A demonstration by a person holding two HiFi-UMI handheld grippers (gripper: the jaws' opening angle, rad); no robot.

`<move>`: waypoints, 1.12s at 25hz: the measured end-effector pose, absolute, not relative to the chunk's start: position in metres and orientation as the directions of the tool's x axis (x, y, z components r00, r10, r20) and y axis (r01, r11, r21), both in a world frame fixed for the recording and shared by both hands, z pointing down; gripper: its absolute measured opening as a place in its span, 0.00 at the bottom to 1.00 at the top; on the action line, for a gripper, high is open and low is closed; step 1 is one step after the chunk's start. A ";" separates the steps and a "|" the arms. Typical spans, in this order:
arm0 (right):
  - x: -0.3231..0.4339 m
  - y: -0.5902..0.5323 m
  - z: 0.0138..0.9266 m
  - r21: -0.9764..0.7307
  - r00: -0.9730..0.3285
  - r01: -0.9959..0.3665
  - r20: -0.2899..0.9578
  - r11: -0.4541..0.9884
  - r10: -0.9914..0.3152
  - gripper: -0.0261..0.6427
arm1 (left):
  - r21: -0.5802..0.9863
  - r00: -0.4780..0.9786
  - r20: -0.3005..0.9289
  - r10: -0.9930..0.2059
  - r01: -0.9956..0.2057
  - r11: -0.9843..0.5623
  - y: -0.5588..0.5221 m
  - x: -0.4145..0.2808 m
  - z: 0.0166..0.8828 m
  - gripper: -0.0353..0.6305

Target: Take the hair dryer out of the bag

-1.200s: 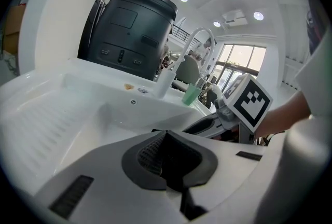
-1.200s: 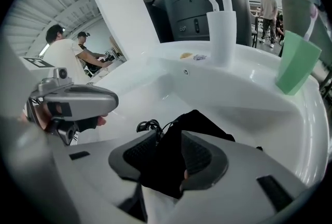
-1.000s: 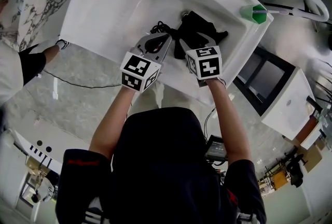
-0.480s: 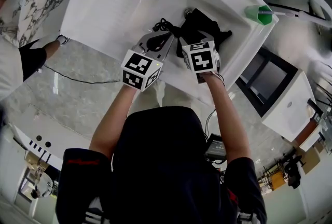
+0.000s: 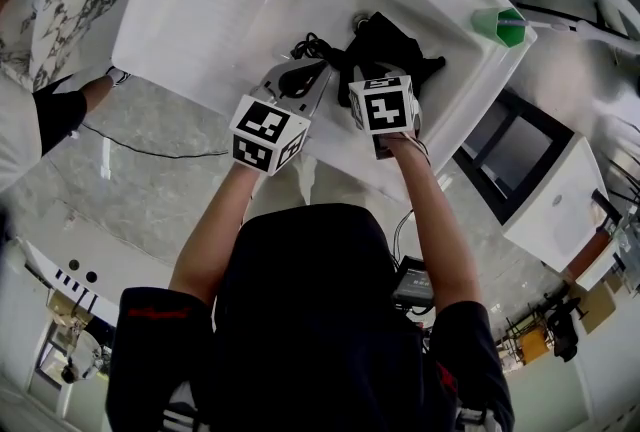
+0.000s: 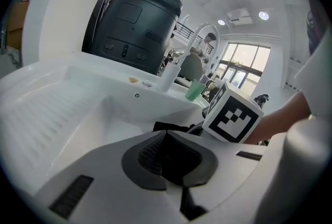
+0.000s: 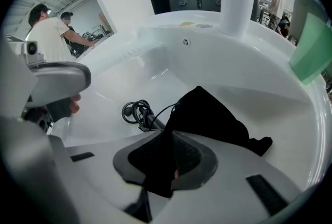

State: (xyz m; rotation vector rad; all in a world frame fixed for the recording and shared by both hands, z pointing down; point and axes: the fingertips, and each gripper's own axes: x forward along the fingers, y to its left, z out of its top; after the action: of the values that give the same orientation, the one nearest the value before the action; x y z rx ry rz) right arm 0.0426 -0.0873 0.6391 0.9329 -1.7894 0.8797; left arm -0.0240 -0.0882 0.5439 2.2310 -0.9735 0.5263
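White sink (image 5: pixel 200 10), black bag (image 5: pixel 385 45) inside; coiled black cord (image 5: pixel 308 50) beside bag

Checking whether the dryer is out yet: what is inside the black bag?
Only a coiled black cord shows, lying in the white sink at the edge of the black bag and running under its fabric. The fabric covers everything else, so no dryer body is visible.

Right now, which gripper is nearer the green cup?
The right gripper, jaws closing with fabric of the black bag between them; the left gripper sits farther from the green cup.
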 end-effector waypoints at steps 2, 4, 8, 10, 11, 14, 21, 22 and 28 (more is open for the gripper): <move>0.045 -0.088 0.640 -0.173 -0.298 -0.875 0.928 0.453 -0.223 0.14 | 0.397 0.647 0.577 -0.499 -0.756 -0.521 -0.089 -0.022 0.545 0.07; 0.046 -0.088 0.641 -0.167 -0.292 -0.876 0.930 0.452 -0.224 0.12 | 0.398 0.647 0.578 -0.497 -0.755 -0.521 -0.088 -0.022 0.546 0.07; 0.050 -0.087 0.642 -0.159 -0.282 -0.878 0.934 0.452 -0.220 0.10 | 0.397 0.649 0.579 -0.493 -0.753 -0.525 -0.089 -0.020 0.548 0.07; 0.052 -0.087 0.642 -0.159 -0.279 -0.880 0.935 0.447 -0.217 0.10 | 0.396 0.652 0.579 -0.490 -0.750 -0.530 -0.090 -0.019 0.548 0.07; 0.053 -0.087 0.642 -0.159 -0.278 -0.882 0.936 0.445 -0.217 0.10 | 0.395 0.653 0.581 -0.486 -0.748 -0.533 -0.091 -0.018 0.548 0.07; 0.057 -0.087 0.642 -0.164 -0.279 -0.887 0.935 0.432 -0.218 0.10 | 0.392 0.660 0.590 -0.465 -0.737 -0.550 -0.091 -0.013 0.551 0.07; 0.068 -0.085 0.638 -0.174 -0.283 -0.897 0.932 0.407 -0.225 0.10 | 0.377 0.686 0.600 -0.412 -0.697 -0.610 -0.089 0.001 0.556 0.08; 0.070 -0.084 0.637 -0.174 -0.282 -0.898 0.932 0.405 -0.226 0.10 | 0.381 0.692 0.600 -0.402 -0.689 -0.617 -0.088 0.004 0.557 0.08; 0.079 -0.082 0.633 -0.189 -0.287 -0.910 0.929 0.369 -0.232 0.10 | 0.345 0.702 0.630 -0.333 -0.636 -0.690 -0.086 0.018 0.563 0.08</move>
State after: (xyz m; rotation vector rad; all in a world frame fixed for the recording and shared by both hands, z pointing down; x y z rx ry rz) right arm 0.0794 -0.0820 0.6331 1.0106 -1.7467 0.9646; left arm 0.0180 -0.0862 0.5626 2.3545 -0.7387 0.7236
